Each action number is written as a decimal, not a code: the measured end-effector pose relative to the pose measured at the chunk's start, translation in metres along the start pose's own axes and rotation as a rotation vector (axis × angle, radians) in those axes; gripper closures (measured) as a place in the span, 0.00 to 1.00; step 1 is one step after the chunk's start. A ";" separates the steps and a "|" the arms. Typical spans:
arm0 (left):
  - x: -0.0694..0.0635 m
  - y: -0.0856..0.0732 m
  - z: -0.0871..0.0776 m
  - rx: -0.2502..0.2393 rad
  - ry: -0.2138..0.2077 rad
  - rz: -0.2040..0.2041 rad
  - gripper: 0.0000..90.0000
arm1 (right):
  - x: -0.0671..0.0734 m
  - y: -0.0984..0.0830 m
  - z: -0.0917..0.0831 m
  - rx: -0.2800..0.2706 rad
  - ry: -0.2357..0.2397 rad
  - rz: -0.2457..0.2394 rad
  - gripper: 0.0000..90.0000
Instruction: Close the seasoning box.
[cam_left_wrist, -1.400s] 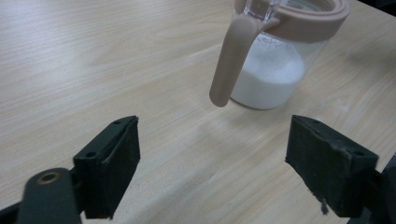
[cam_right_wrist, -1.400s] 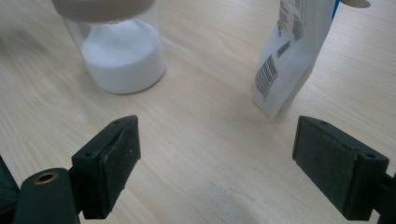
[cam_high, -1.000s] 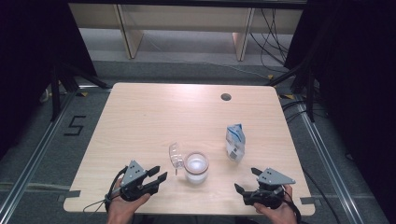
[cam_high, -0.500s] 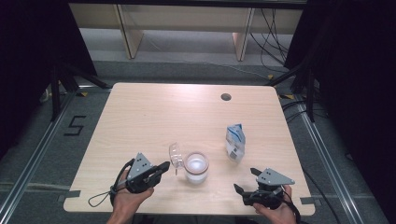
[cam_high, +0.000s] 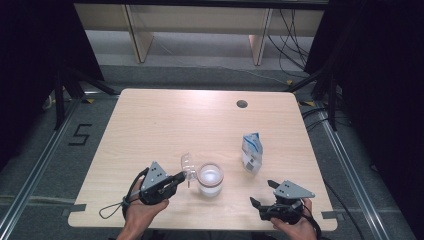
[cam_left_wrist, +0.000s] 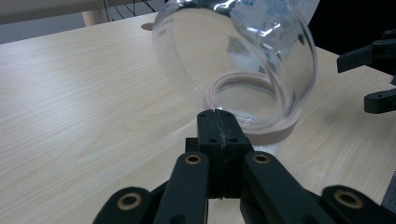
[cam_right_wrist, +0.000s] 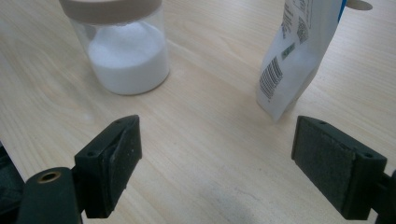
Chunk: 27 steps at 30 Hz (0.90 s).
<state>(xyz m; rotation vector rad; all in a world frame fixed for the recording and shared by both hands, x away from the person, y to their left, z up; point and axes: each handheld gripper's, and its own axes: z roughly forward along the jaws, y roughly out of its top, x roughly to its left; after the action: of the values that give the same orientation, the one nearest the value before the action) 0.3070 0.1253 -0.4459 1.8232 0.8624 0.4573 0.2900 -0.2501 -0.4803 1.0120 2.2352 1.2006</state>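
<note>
Looking down, high view: left gripper (cam_high: 181, 176) pinches the clear lid (cam_high: 187, 164), at 9 o'clock of the jar (cam_high: 210, 179); right gripper (cam_high: 262, 194) spread on the desk (cam_high: 200, 125).
Left gripper view: pads pressed together on lid's rim (cam_left_wrist: 219, 111).
Right gripper view: pads (cam_right_wrist: 338, 163) spread; jar (cam_right_wrist: 123, 46) at 11 o'clock, pouch (cam_right_wrist: 299, 56) at 1.

Clear jar (cam_high: 210, 179), white powder, beige rim; clear lid (cam_high: 187, 164); white-blue printed pouch (cam_high: 252, 151); black tongs (cam_high: 183, 176); pale wood table (cam_high: 165, 125).

The table (cam_high: 165, 130) looks like pale wood laminate, smooth and matt, with a faint grain. The jar (cam_right_wrist: 126, 56) and its flipped-up lid (cam_left_wrist: 233, 51) are clear glossy plastic, with a matt beige rim and fine white powder inside. The pouch (cam_right_wrist: 301, 56) looks like glossy printed film, and the right gripper (cam_right_wrist: 233, 163) has matt black plastic jaws with rough pads.
</note>
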 end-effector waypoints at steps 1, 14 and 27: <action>0.000 0.000 0.000 0.000 0.000 0.003 0.99 | 0.000 0.000 0.000 0.004 0.004 0.006 0.19; -0.004 0.003 0.003 -0.002 -0.004 0.009 0.99 | 0.001 0.000 0.001 0.008 0.012 0.013 0.19; -0.005 0.006 0.005 -0.004 -0.009 0.028 0.99 | 0.002 0.000 0.000 0.017 0.013 0.021 0.19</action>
<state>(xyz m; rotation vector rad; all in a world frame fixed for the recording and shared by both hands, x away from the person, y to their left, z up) 0.3090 0.1170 -0.4425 1.8344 0.8301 0.4685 0.2887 -0.2483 -0.4803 1.0391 2.2537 1.2017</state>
